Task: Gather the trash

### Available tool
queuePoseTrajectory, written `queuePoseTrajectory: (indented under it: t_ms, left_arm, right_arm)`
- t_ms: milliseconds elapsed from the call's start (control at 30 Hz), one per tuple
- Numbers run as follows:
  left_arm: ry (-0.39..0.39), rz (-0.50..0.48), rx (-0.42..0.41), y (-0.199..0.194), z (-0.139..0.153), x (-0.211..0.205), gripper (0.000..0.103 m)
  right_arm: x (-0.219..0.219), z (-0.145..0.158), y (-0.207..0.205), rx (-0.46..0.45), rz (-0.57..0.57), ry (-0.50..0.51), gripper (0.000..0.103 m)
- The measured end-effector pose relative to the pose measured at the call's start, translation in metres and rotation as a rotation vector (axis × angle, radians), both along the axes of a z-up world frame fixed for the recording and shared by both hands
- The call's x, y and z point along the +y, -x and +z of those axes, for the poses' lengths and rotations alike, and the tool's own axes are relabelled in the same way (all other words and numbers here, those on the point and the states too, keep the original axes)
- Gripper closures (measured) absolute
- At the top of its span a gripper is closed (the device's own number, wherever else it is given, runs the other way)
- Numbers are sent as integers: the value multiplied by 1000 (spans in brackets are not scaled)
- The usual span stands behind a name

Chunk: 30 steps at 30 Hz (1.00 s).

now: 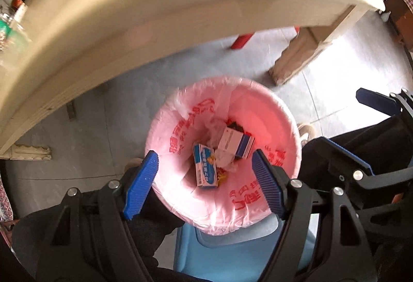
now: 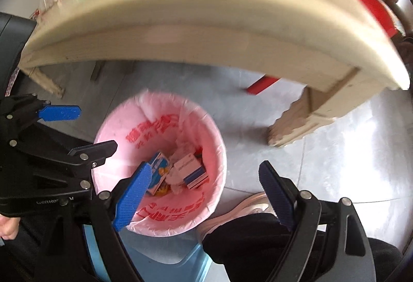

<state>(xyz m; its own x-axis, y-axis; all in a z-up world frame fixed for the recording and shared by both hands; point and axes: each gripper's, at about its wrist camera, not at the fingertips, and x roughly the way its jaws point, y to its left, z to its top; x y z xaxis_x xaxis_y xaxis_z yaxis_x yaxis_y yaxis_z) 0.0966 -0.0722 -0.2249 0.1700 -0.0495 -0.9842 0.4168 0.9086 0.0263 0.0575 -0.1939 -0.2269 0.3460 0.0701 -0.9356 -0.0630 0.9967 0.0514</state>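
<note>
Both grippers hanging wide and empty over the lined bin, trash already lying inside.
Left gripper (image 1: 205,178) and right gripper (image 2: 206,194), ribbed blue pads, are gripping nothing; best to be lifting clear of the thin crinkly pink bag (image 1: 268,111) without snagging its rim. Glossy blue-white carton (image 1: 205,166), white-and-blue box (image 1: 236,141) and crumpled wrappers are sitting at the bottom; beyond, grey floor tiles (image 1: 335,70) and cream tabletop (image 2: 206,31).

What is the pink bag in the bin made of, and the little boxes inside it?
The pink bag looks like thin glossy plastic: it crinkles and lets light through. The little boxes look like printed cardboard, with flat faces and sharp folded edges.
</note>
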Motion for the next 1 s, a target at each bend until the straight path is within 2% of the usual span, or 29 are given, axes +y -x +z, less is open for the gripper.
queuePoseTrajectory:
  t_ms: [133,367,500,567,600,633,667,767,800,1000]
  left_arm:
    - [16,32,-44,8,22,-2,30]
    - [47,123,-193,23,75,8,30]
    - [62,172,-286,33,107,18,30]
    - [69,185,-342,40,124,21,30]
    - [71,196,-381,45,135,23,29]
    - [76,205,-415,49,147,24,26]
    - [78,213,-437,53,153,26,20]
    - [84,229,-550,72,184,27,18]
    - [92,228,-576,78,193,27,18]
    - [128,241,-699,102,240,27,11]
  right_arm:
    - [-4,27,11,-65,-23,0,20]
    - [-6,76,34,-195,-45,14,20]
    - [-9,113,49,-295,-80,0,20]
    - [-10,139,59,-378,-111,10,17]
    - [-10,149,62,-408,-119,17,12]
    - [-9,164,67,-456,-129,31,12]
    - [-8,175,72,-494,-138,45,12]
    - [-5,205,86,-593,-151,69,11]
    - [-4,214,90,-621,-159,79,7]
    - [-2,264,116,-762,-202,65,7]
